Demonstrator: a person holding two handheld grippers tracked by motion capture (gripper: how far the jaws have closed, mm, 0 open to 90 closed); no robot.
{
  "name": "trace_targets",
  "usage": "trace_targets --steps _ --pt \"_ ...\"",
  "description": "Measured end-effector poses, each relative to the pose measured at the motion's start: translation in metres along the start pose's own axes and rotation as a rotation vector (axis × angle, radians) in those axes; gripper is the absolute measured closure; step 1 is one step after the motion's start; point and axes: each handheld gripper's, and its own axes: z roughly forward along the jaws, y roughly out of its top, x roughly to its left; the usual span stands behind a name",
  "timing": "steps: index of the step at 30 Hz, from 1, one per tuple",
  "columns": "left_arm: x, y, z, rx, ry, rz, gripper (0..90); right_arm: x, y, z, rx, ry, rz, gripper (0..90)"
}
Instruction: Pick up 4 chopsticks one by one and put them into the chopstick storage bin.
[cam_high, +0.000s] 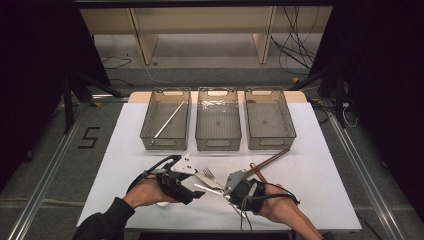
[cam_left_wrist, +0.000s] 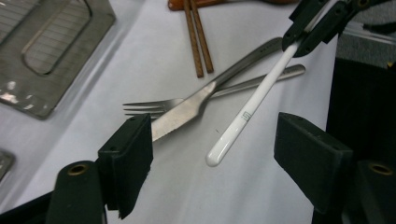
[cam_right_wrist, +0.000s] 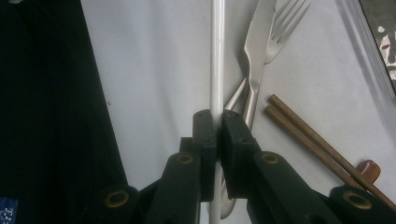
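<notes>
My right gripper (cam_right_wrist: 218, 126) is shut on a thin white stick (cam_right_wrist: 217, 70) and holds it off the white table. The stick's free end (cam_left_wrist: 233, 135) hangs between the jaws of my left gripper (cam_left_wrist: 212, 154), which stand open and apart from it. Under the stick lie a steel knife (cam_left_wrist: 187, 112) crossed over a fork (cam_left_wrist: 144, 108), with a pair of brown chopsticks (cam_left_wrist: 198, 42) beyond them. In the high view the left gripper (cam_high: 197, 191) and right gripper (cam_high: 226, 192) face each other near the table's front edge, with the white stick (cam_high: 210, 189) bridging them.
Three clear bins stand in a row at the back: the left bin (cam_high: 165, 145) holds another white stick (cam_high: 169, 120), and the middle bin (cam_high: 218, 145) and right bin (cam_high: 270, 144) hold nothing. Bare white tabletop (cam_high: 325, 170) lies to either side of the hands.
</notes>
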Motion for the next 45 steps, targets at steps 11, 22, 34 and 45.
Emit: trace_targets --steps 11,22,34,45 --pt "-0.008 0.002 0.009 0.063 -0.057 0.087 41.9 0.004 0.001 0.001 0.002 0.016 -0.060 85.6" --pt "-0.013 0.003 0.012 0.096 -0.096 0.110 60.4 0.007 0.002 0.003 -0.002 0.018 -0.105 85.6" --pt "-0.018 0.004 0.015 0.137 -0.151 0.144 74.6 0.010 0.002 0.003 -0.003 0.039 -0.151 85.6" --pt "-0.020 0.002 0.013 0.132 -0.220 0.178 82.3 0.008 0.000 0.003 -0.011 0.044 -0.175 82.4"
